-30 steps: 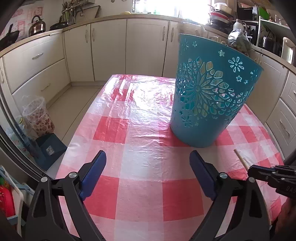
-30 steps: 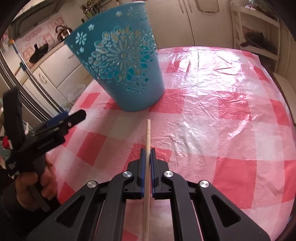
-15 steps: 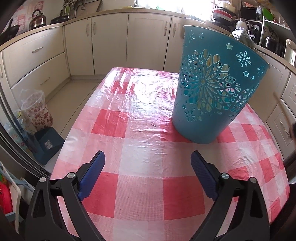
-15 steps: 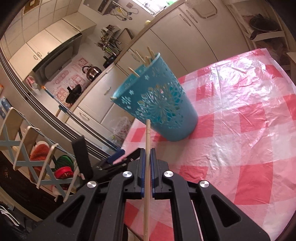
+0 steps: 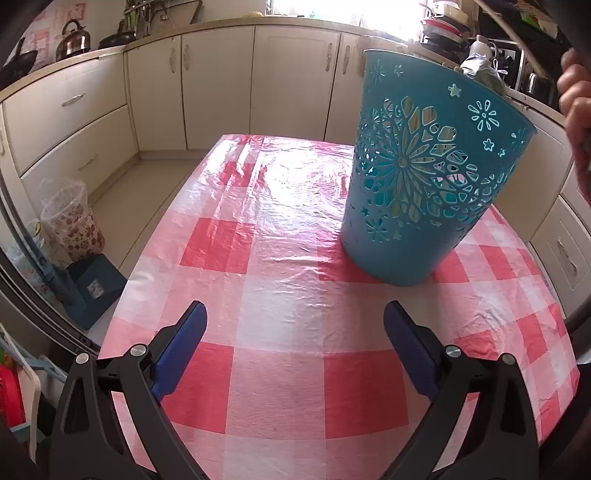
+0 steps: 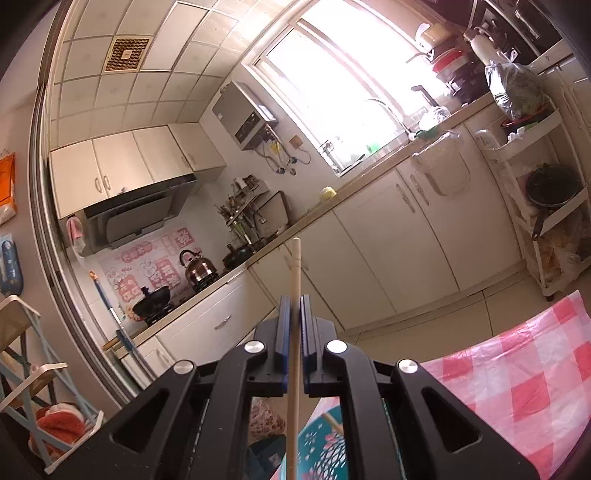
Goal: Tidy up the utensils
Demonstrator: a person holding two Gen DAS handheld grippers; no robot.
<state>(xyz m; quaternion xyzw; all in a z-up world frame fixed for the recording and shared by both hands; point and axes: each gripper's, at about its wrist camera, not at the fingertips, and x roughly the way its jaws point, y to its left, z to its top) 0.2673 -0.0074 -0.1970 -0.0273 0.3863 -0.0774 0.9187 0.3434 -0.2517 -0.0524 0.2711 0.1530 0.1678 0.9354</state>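
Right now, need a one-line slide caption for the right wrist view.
Right gripper shut on a wooden chopstick, raised above the teal basket and checked tablecloth, pointing toward the kitchen counter.

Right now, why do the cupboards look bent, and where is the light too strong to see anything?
Left wrist view: the fisheye lens bows the cabinets; the window is washed out, and glare streaks the checked tablecloth beside the sharp teal basket. Right wrist view: the window blows out to white and hazes the counter below; the wooden stick stays clear.
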